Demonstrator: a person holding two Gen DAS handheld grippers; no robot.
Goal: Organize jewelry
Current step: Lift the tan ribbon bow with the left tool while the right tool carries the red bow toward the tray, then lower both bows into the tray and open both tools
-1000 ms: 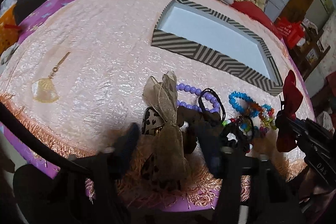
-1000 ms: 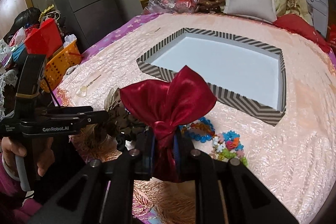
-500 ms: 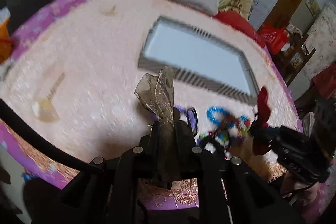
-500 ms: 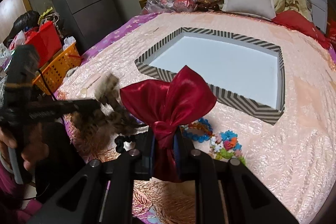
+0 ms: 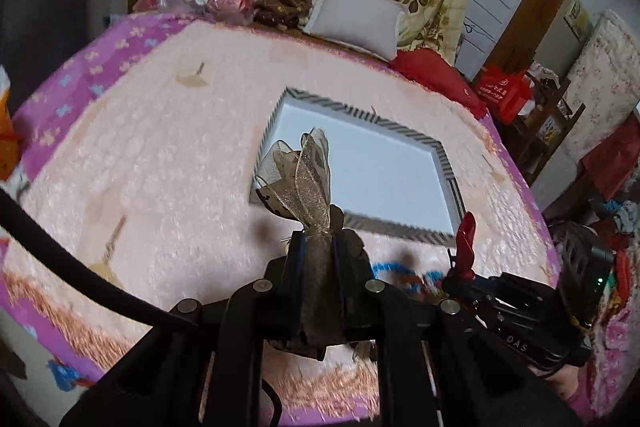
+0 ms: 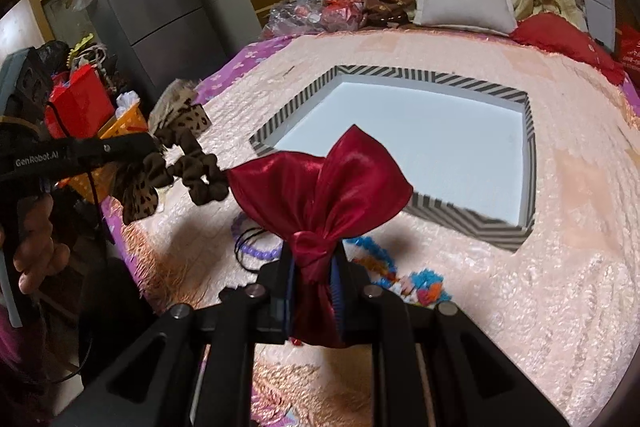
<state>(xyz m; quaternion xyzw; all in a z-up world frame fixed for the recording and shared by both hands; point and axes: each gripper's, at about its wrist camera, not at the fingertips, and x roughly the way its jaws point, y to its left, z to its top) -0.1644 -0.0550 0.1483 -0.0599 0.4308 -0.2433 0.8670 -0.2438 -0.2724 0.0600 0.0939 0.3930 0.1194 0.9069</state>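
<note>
A shallow rectangular box with a black-and-white striped rim [image 6: 528,131] lay on the peach quilted bedspread [image 6: 560,267], just beyond both claws. The right gripper [image 6: 314,283] was clamped on the knot of a dark red satin bow [image 6: 320,183], its loops fanning above the fingertips. The left gripper [image 5: 317,251] was pinched shut on a bronze sheer-ribbon bow with leopard-print fabric [image 5: 298,179], held clear of the bedspread.

Left gripper [image 5: 316,247]: matte black frame, silver screws, blue-edged finger pads, white "GenRobot.AI" lettering, black cable. Right gripper [image 6: 314,267]: identical black frame with silver screws; "DAS" marking on its side. Bare-skinned hand [image 6: 34,251] on a grey handle.
</note>
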